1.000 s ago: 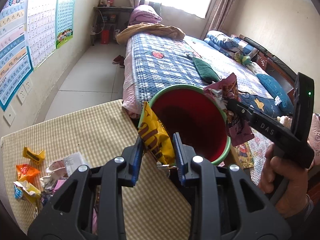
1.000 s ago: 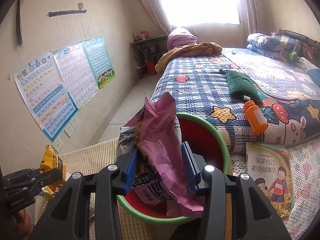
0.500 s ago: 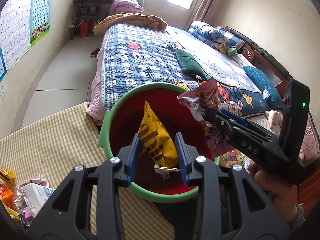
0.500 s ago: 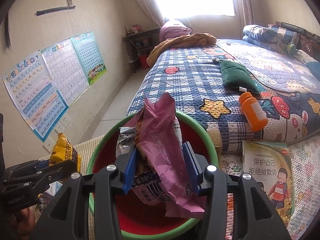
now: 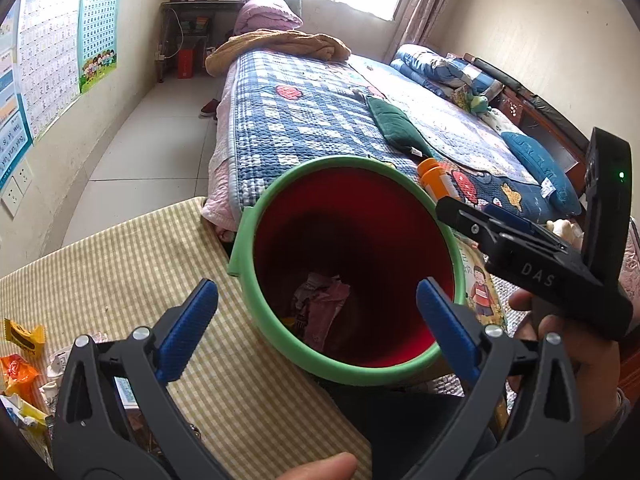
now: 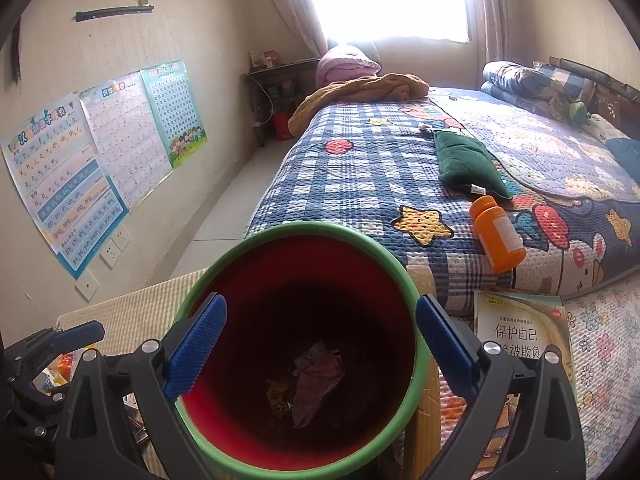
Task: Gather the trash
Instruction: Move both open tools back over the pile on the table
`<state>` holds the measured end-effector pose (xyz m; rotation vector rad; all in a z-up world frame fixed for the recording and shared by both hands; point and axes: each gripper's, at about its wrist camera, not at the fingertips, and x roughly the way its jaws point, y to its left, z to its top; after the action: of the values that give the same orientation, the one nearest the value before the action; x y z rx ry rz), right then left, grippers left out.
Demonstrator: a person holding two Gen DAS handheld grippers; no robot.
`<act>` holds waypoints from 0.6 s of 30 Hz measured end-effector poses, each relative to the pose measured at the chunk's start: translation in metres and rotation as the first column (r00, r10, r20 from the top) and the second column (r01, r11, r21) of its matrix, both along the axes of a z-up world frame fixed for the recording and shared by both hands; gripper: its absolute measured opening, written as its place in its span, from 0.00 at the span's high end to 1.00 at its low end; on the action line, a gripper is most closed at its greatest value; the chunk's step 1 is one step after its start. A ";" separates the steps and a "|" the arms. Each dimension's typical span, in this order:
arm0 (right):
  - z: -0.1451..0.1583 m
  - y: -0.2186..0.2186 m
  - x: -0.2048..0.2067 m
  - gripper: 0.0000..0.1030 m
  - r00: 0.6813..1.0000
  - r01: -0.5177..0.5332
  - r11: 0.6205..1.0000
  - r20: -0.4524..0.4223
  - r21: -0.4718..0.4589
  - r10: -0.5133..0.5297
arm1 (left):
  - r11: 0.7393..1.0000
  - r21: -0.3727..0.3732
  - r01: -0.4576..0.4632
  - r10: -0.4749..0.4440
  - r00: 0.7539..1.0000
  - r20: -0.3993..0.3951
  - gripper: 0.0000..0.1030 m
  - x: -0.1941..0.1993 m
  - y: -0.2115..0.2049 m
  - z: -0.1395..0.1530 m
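Both the left gripper and the right gripper have just been opened wide and are empty, two wrappers are seen in the bin, and more wrappers are left on the table at near left.

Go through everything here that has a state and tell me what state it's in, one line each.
left gripper: jaws just opened wide, nothing between them.
right gripper: jaws just opened wide, empty, over the bucket.
bucket: upright, open-topped, a few wrappers at the bottom.
pink wrapper: lying loose inside the bucket.
yellow wrapper: lying in the bucket beside the pink one.
table wrappers: not yet collected.
orange bottle: capped, lying on its side on the bed.
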<state>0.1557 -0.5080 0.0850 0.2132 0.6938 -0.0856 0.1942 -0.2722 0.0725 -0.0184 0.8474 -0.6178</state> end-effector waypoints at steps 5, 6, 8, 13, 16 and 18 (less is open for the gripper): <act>0.017 0.020 -0.011 0.08 1.000 -0.022 1.000 0.017 -0.017 0.022 | 0.999 -0.004 -0.032 0.032 0.999 0.027 0.05 -0.017 0.027 0.013; 0.020 0.024 -0.014 0.08 0.999 -0.026 0.999 0.021 -0.019 0.026 | 0.999 -0.004 -0.042 0.042 0.999 0.031 0.05 -0.021 0.033 0.016; 0.027 0.034 -0.020 0.08 0.999 -0.036 0.999 0.027 -0.026 0.037 | 0.998 -0.007 -0.064 0.064 0.997 0.036 0.05 -0.030 0.047 0.019; 0.038 0.067 -0.038 0.07 0.996 -0.081 0.996 0.032 -0.034 0.082 | 0.992 0.001 -0.126 0.126 0.991 0.038 0.05 -0.054 0.086 0.023; 0.040 0.092 -0.050 0.07 0.992 -0.118 0.992 0.026 -0.035 0.119 | 0.985 0.010 -0.170 0.170 0.985 0.034 0.05 -0.069 0.112 0.023; 0.041 0.108 -0.056 0.07 0.989 -0.144 0.989 0.021 -0.035 0.144 | 0.980 0.011 -0.197 0.197 0.980 0.033 0.05 -0.079 0.129 0.022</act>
<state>0.0998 -0.4003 0.1256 0.1309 0.6819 0.0433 0.1149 -0.1432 0.0947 -0.0786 0.8075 -0.4246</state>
